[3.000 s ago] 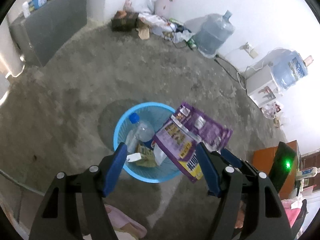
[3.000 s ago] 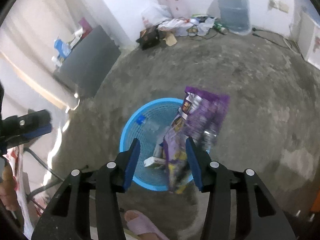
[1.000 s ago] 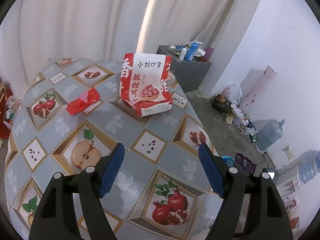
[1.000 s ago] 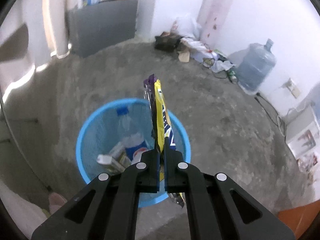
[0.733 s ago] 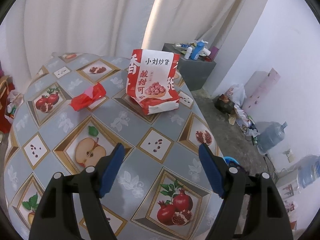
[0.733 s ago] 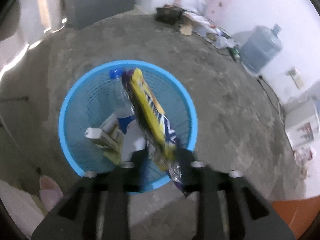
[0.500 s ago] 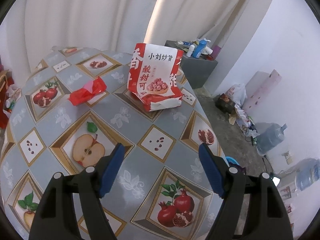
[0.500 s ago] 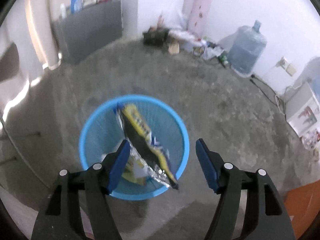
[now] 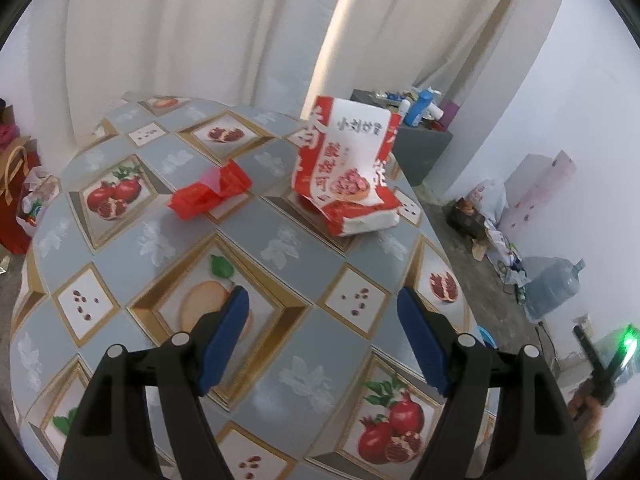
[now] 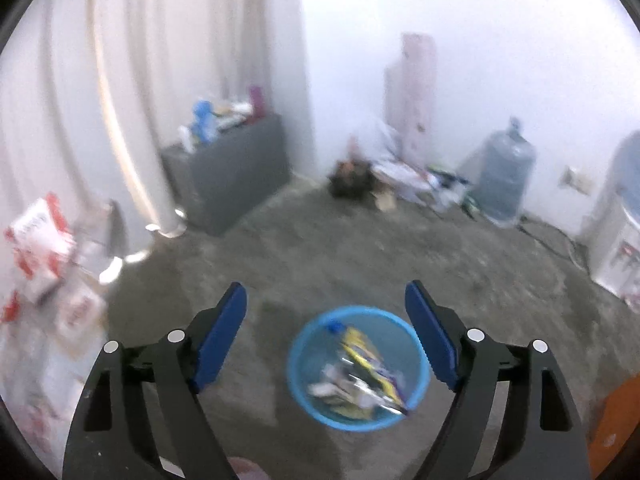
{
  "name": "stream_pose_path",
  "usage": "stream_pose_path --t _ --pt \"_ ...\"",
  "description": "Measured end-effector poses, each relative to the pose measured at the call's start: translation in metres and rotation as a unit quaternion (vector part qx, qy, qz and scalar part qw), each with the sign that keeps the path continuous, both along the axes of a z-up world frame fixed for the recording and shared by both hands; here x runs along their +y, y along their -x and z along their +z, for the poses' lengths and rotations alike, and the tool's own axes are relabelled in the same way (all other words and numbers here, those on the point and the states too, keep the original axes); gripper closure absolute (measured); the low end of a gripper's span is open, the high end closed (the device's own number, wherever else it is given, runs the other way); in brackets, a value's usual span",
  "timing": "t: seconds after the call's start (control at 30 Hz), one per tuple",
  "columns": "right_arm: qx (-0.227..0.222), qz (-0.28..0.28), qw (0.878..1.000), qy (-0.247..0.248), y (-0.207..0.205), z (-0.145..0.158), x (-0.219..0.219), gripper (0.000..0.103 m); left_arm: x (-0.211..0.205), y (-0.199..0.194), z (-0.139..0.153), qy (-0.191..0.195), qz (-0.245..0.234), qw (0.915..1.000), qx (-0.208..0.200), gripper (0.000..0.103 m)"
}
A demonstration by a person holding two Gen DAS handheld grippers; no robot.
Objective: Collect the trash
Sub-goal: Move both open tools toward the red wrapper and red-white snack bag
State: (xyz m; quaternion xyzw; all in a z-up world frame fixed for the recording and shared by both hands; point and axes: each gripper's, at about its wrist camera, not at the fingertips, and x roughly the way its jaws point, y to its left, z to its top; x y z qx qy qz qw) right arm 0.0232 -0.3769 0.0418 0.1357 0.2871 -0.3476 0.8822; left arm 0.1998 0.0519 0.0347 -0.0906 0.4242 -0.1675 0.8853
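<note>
In the left wrist view my left gripper (image 9: pixel 324 336) is open and empty above a table (image 9: pixel 280 280) with a fruit-print cloth. A red and white snack bag (image 9: pixel 348 168) stands at the far side of the table, and a crumpled red wrapper (image 9: pixel 210 196) lies to its left. In the right wrist view, which is blurred, my right gripper (image 10: pixel 326 332) is open and empty, high above a blue trash basket (image 10: pixel 298 376) on the floor. The basket holds a purple and yellow snack bag (image 10: pixel 368 364), a bottle and other trash.
A grey cabinet (image 10: pixel 232 168) with bottles on top stands by the curtain. Water jugs (image 10: pixel 506 180), a dispenser (image 10: pixel 612 240) and a pile of clutter (image 10: pixel 400 184) line the far wall. The table edge with the snack bag (image 10: pixel 36 248) shows at the left of the right wrist view.
My right gripper opened and let the purple and yellow bag drop into the basket, then rose away from it. My left gripper moved slightly closer to the snack bag on the table.
</note>
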Motion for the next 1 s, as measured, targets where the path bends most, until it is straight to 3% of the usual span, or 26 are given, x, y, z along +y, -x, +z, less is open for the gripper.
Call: stream_pose_path --t 0.2,0.5,0.73,1.0 --pt "-0.032 0.096 0.994 -0.035 -0.064 0.018 0.049 0.025 0.030 -0.011 0.007 -0.010 0.027 0.9991 -0.031 0.028" --pt "-0.041 0.226 0.964 -0.133 -0.166 0.003 0.115 0.025 0.068 -0.048 0.005 0.001 0.054 0.9973 -0.050 0.029" --pt "-0.009 0.244 0.946 -0.214 -0.233 -0.024 0.142 0.027 0.070 -0.087 -0.013 0.009 0.040 0.9985 -0.038 0.029" --pt "0.022 0.231 0.932 -0.278 -0.274 -0.057 0.147 0.033 0.059 -0.128 -0.038 -0.018 0.027 0.9991 -0.029 0.034"
